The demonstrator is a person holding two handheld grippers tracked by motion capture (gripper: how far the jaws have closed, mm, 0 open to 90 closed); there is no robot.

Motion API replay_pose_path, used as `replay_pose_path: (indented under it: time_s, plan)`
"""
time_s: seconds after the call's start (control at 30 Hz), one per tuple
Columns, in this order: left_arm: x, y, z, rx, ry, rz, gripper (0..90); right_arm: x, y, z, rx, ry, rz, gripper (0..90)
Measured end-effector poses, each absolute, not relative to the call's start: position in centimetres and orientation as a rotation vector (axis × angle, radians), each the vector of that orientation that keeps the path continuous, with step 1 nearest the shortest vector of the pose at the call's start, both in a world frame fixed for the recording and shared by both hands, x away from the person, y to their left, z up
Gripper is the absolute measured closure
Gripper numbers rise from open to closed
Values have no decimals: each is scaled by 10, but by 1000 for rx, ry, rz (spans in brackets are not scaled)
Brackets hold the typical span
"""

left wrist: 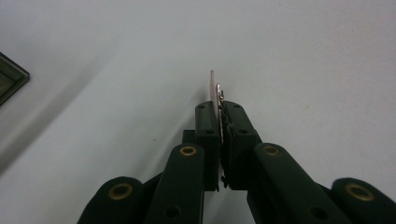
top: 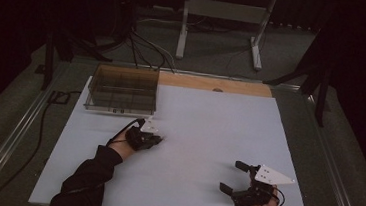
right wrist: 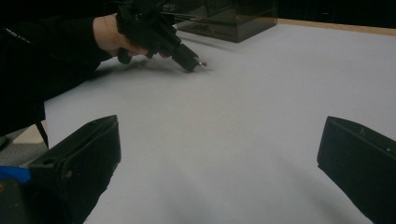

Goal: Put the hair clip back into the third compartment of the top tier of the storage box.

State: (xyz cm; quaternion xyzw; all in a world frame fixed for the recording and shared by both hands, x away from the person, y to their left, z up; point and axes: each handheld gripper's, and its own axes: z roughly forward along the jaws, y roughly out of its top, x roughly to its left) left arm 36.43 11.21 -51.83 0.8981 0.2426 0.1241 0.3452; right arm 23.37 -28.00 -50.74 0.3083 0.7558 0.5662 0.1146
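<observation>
- Upper left of the high view: a clear, smoky plastic organiser box with compartments [top: 122,90] sits at the far edge of the white table [top: 208,130]. I can read no label or writing on it; the small dark marks on its front wall are too blurred.
- Left of centre: my left hand-held gripper [top: 156,139] is low over the table, just in front of the box's near right corner. Its jaws are pressed together on a thin, flat pinkish disc seen edge-on [left wrist: 215,91], perhaps a coin. The disc stands upright between the pads, its upper edge poking out past the tips.
- What matters for the next move, as I judge it: the box lies up and to the left of the held disc, close by, so my left hand is the nearer one.
- Lower right: my right hand-held gripper [top: 233,176] has its jaws spread wide with nothing in them, well apart from disc and box.
</observation>
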Motion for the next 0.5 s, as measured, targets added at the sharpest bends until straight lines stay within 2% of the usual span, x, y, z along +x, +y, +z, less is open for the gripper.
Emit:
replay_pose_path:
  time_s: [0.13,0.5]
  plan:
    - [362,116,-516,2317,639,282,876,234,-280,-507,902,2215,1659,0]
    - [354,121,-508,2303,636,275,876,232,-281,-506,899,2211,1659,0]
